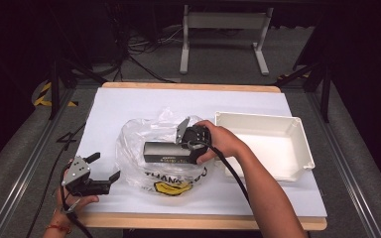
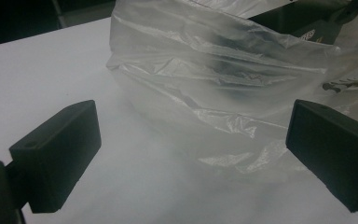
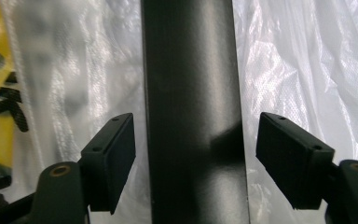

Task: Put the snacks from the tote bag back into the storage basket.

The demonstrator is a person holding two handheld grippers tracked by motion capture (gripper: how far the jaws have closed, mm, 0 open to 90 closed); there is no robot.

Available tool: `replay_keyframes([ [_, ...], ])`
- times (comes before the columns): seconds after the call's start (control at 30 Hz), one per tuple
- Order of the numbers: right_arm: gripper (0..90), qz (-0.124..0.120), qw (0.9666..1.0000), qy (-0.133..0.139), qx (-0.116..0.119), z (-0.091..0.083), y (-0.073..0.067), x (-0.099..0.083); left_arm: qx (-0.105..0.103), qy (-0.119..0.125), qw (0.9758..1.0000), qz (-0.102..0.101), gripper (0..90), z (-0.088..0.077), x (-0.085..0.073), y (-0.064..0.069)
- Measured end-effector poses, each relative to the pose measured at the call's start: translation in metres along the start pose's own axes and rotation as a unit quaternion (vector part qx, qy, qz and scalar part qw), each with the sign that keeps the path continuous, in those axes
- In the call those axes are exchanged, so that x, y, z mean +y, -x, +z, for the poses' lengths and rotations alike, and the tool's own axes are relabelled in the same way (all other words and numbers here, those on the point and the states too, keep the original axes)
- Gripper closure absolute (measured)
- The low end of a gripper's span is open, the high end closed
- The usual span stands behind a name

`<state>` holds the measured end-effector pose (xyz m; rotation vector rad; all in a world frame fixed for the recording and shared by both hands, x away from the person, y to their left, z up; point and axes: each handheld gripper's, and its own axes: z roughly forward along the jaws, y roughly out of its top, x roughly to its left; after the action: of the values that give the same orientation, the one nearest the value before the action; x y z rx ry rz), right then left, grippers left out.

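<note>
One table (image 1: 129,101), white sheet on top, wood edge; one clear crinkly plastic bag (image 1: 139,136) mid-table, yellow-black print near its front; one long black glossy box (image 1: 166,151) lying in the bag; one white rectangular plastic tray (image 1: 297,148) just right of the bag. Left gripper (image 1: 104,168) near the bag's left edge, jaws wide, nothing between; right gripper (image 3: 196,154) spread either side of the box, pads (image 3: 114,154) not touching it.

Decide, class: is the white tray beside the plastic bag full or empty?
Empty. The high view shows the white tray with a bare white floor, while the black box lies on the plastic bag.
</note>
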<state>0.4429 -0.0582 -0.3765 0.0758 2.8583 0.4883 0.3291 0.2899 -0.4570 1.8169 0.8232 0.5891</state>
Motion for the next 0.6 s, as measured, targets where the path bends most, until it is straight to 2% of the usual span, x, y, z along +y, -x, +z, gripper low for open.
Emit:
replay_keyframes([
  [0.03, 29.7, -0.005, 0.9999, -0.007, 0.009, 0.002, 0.001, 0.002, -0.001, -0.001, 1.0000, 0.000, 4.0, 0.000, 0.000, 0.000],
  [0.27, 35.9, -0.017, 0.9994, -0.025, 0.019, 0.011, 0.001, 0.006, -0.001, 0.000, 1.0000, -0.001, 4.0, 0.000, 0.000, 0.000],
  [0.33, 39.0, -0.018, 0.9993, -0.026, 0.018, 0.013, 0.001, 0.006, -0.002, 0.001, 1.0000, -0.002, 4.0, 0.000, 0.000, 0.000],
  [0.6, 41.2, -0.020, 0.9991, -0.025, 0.029, 0.010, 0.004, 0.006, -0.003, 0.000, 1.0000, -0.001, 4.0, 0.000, 0.000, 0.000],
])
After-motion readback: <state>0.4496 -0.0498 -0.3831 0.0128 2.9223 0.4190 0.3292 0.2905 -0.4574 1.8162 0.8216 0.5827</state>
